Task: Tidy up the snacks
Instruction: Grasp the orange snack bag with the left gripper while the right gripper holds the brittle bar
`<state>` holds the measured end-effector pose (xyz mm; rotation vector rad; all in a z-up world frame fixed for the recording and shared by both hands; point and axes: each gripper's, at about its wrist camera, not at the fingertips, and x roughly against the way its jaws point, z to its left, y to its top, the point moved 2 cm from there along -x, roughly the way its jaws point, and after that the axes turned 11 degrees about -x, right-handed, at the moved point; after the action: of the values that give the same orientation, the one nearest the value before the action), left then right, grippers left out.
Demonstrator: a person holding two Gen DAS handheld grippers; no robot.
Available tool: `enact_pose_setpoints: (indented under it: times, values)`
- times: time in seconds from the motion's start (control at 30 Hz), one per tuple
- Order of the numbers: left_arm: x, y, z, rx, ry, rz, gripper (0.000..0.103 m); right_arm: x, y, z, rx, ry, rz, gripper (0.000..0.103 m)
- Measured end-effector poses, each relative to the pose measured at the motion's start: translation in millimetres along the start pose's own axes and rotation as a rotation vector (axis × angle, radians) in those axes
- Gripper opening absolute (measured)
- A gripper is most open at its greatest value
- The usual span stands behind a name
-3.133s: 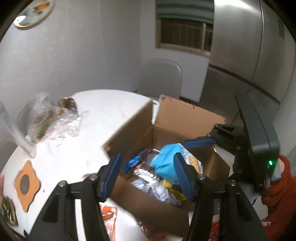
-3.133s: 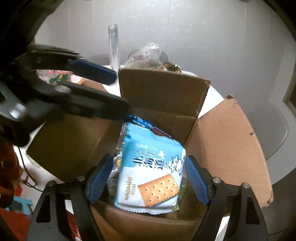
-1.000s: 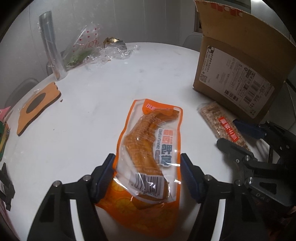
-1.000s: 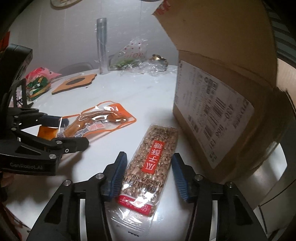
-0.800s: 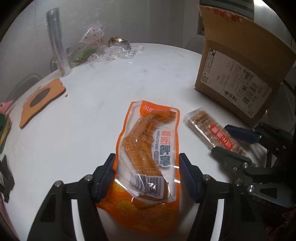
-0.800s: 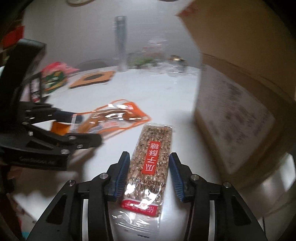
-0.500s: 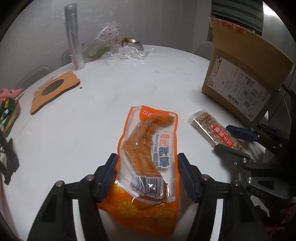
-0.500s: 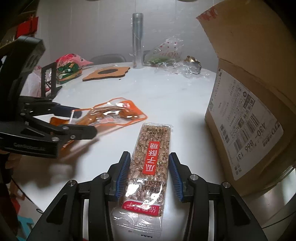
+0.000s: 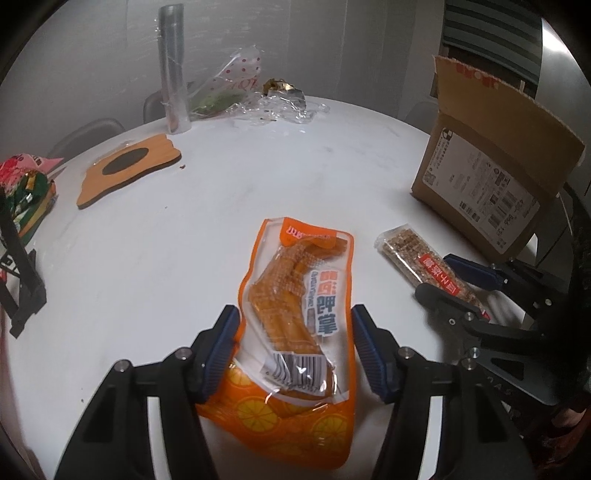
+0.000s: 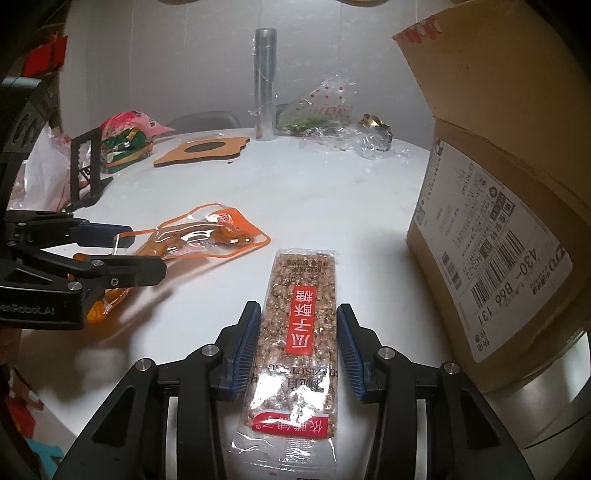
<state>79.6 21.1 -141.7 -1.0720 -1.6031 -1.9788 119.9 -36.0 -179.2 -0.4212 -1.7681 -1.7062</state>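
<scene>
Round white table point(image 9: 229, 192) fills most of view, surface lit bright with soft glare. Plain pale wall point(image 9: 92, 55) behind, dimmer toward corners. Grey chair backs point(image 9: 88, 133) just past table's far edge. Striped window blind point(image 9: 491, 29) upper right. Dim indoor light overall.

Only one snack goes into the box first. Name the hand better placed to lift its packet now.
Right. The right gripper is closing with its pads almost against the narrow peanut bar, beside the cardboard box. The left gripper, also closing, straddles the wider orange pouch.
</scene>
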Motion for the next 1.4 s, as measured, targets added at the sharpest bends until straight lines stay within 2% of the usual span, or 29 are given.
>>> enact_pose_setpoints:
  times: [0.1,0.37,0.67,1.0,1.4]
  values:
    - [5,1,4,0.014,0.004,-0.012,0.057,2,1,2,0.017,0.008,-0.003,0.038]
    - [14,0,13,0.041,0.026,-0.039,0.054,17,14,14,0.056,0.103,-0.014,0.038]
    - [10,-5,14,0.058,0.017,-0.036,0.054,21,19,19,0.083,0.133,-0.010,0.038]
    - [-4,-2,5,0.005,0.029,0.030,0.062,17,15,5,0.052,0.162,-0.003,0.038]
    - [-23,7,0,-0.022,0.065,0.097,0.063,8,14,-4,0.054,0.207,0.027,0.038]
